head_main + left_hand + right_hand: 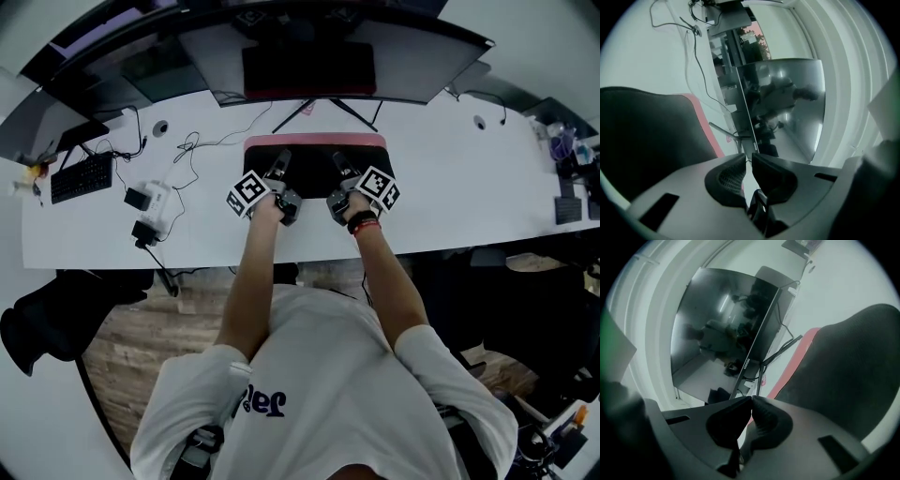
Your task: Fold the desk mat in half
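Monitor (722, 329) bezel logo, roughly "coocaa"; shirt (328, 375) print illegible.

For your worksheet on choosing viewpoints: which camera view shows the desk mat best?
Head view: the desk mat shows at full width, black with a pink far edge. Each gripper view shows only a curved black part with pink edging.

Head view looks steeply down on the worktop (450, 187); both gripper views, low over it, face the shared monitor (787, 103) at 12 o'clock.
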A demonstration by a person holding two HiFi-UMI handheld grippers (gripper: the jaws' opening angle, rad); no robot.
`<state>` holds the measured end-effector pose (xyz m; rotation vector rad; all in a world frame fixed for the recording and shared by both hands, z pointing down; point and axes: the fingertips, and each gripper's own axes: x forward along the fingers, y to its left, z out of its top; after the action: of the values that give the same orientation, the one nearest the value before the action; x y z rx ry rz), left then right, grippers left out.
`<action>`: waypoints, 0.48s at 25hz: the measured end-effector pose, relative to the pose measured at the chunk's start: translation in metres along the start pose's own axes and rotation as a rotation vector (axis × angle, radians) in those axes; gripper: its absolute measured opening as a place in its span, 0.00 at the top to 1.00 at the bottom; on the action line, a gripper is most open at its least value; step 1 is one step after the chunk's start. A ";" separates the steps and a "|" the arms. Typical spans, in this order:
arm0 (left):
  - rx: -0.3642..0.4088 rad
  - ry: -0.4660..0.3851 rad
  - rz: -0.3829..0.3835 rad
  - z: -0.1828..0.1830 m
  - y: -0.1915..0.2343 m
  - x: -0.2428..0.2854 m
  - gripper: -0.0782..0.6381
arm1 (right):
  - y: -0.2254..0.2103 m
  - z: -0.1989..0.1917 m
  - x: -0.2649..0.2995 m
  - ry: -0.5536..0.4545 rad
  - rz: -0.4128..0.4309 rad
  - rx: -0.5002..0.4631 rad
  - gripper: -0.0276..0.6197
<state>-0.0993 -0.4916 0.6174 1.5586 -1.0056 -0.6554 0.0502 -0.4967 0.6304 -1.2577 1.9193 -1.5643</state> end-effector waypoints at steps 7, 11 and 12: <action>0.086 0.032 0.032 -0.028 -0.013 -0.030 0.83 | 0.005 -0.011 -0.042 0.025 -0.029 -0.124 0.93; 0.155 0.050 0.047 -0.042 -0.020 -0.047 0.83 | 0.012 -0.015 -0.065 0.038 -0.041 -0.232 0.93; 0.163 0.051 0.047 -0.044 -0.022 -0.051 0.83 | 0.014 -0.016 -0.071 0.043 -0.045 -0.263 0.93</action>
<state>-0.0812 -0.4245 0.6009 1.6796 -1.0765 -0.5086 0.0707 -0.4299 0.6053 -1.3894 2.1951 -1.4036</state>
